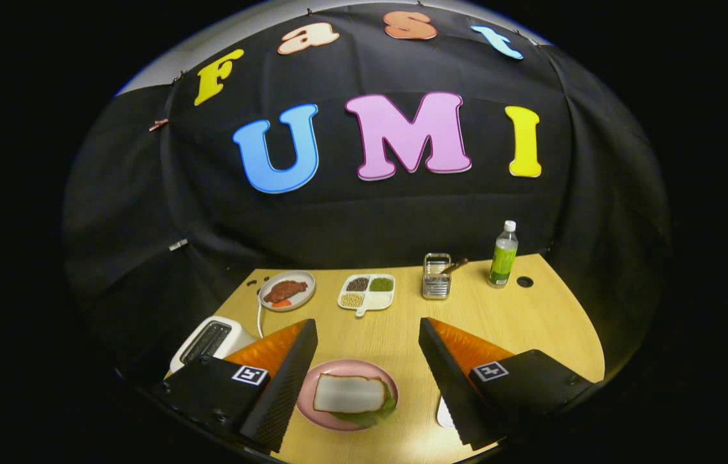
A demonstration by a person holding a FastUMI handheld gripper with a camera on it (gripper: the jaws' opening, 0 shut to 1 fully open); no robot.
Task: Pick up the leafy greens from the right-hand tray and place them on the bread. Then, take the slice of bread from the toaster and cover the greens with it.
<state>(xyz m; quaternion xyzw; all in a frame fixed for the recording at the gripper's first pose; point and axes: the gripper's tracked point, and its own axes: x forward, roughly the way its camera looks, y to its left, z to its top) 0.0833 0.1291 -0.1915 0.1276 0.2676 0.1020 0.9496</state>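
A pink plate (328,412) lies on the wooden table (531,322), low between my two fingers. On it a slice of bread (348,393) lies flat, with leafy greens (377,415) poking out from under its near right edge. My gripper (367,322) stands open above the plate with nothing between its fingers. A white toaster (209,338) stands just beyond the left finger (287,380), its slot showing dark. Behind the right finger (451,380) a sliver of a white tray (444,412) peeks out.
Further back stand a plate with meat (287,291), a white divided dish of grains (367,293), a metal holder with utensils (436,276) and a green bottle (504,254). A dark hole (524,281) is in the table by the bottle. The toaster's cord (259,319) runs back.
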